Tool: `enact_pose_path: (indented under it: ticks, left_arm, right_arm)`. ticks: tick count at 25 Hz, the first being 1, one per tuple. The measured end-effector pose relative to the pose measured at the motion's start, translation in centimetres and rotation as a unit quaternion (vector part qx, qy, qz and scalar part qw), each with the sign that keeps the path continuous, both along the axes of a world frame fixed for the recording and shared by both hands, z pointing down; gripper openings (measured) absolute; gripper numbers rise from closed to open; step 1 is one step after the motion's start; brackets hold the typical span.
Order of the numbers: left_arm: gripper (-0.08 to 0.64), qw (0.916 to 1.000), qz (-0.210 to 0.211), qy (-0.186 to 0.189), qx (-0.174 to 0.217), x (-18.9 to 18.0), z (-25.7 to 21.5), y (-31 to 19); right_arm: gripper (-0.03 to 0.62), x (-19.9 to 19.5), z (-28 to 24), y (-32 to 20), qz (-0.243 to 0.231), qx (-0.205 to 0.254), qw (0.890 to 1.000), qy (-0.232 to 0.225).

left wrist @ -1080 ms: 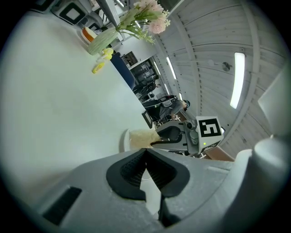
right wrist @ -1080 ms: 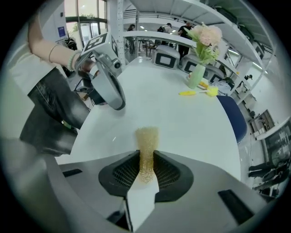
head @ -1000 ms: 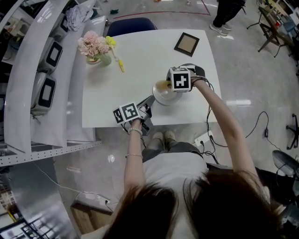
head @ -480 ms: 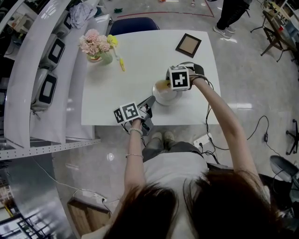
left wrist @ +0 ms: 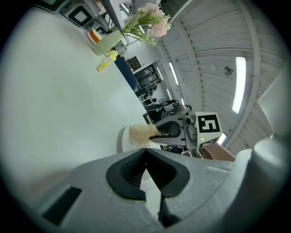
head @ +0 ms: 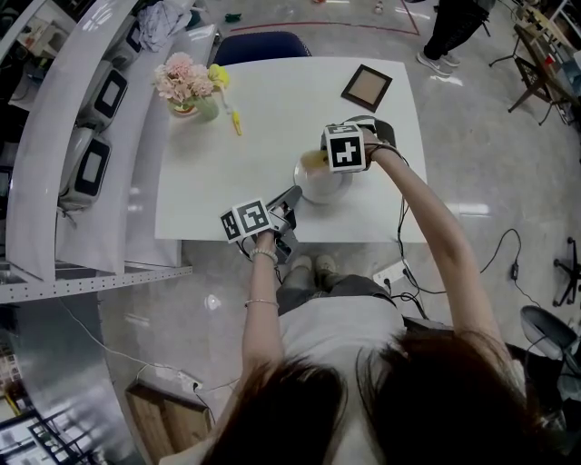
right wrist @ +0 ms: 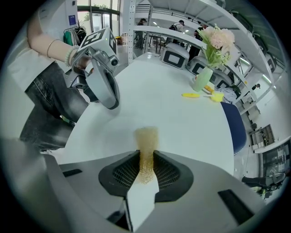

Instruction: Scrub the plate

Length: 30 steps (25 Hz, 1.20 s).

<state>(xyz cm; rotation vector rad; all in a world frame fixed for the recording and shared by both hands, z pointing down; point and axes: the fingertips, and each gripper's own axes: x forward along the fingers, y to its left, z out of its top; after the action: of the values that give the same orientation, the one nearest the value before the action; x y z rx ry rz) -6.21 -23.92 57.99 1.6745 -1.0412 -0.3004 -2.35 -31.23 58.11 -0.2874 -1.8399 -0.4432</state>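
A white plate [head: 329,188] sits near the front edge of the white table [head: 272,136]. My left gripper [head: 292,196] reaches in from the front edge, its jaws shut on the plate's near rim, which shows white between them in the left gripper view [left wrist: 146,154]. My right gripper [head: 318,162] is over the plate, shut on a yellow sponge [head: 311,162]. The sponge [right wrist: 146,136] sticks out past the jaws of the right gripper [right wrist: 146,159] and presses down onto the plate. The left gripper view shows the sponge [left wrist: 141,133] on the plate [left wrist: 123,139].
A vase of pink flowers [head: 186,91] and a yellow object [head: 234,123] stand at the table's far left. A brown picture frame [head: 366,87] lies at the far right. A blue chair [head: 263,45] is behind the table, shelving [head: 91,145] to the left, and a person [head: 445,27] stands beyond.
The right gripper and sponge have shifted slightly over the plate. The left gripper has stayed in place on the rim.
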Motion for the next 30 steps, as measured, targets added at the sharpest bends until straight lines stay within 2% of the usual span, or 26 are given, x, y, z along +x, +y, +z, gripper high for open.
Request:
enact_pose_path:
  ticks: [13,21,30]
  left_arm:
    - [0.011,1.0,-0.001,0.006,0.0,-0.1,0.2,0.3]
    - [0.011,0.9998,0.017,0.008,-0.009,-0.3,-0.2,0.5]
    - [0.011,0.9998,0.017,0.009,-0.008,-0.9,-0.3,0.7]
  right_arm:
    - [0.086,1.1,-0.1,-0.7,0.007,0.022,1.0,0.016]
    - [0.086,2.2,-0.1,-0.6,0.046,0.014,0.999,0.019]
    - [0.084,3.4,-0.3,-0.1,0.086,0.013,0.996,0.018]
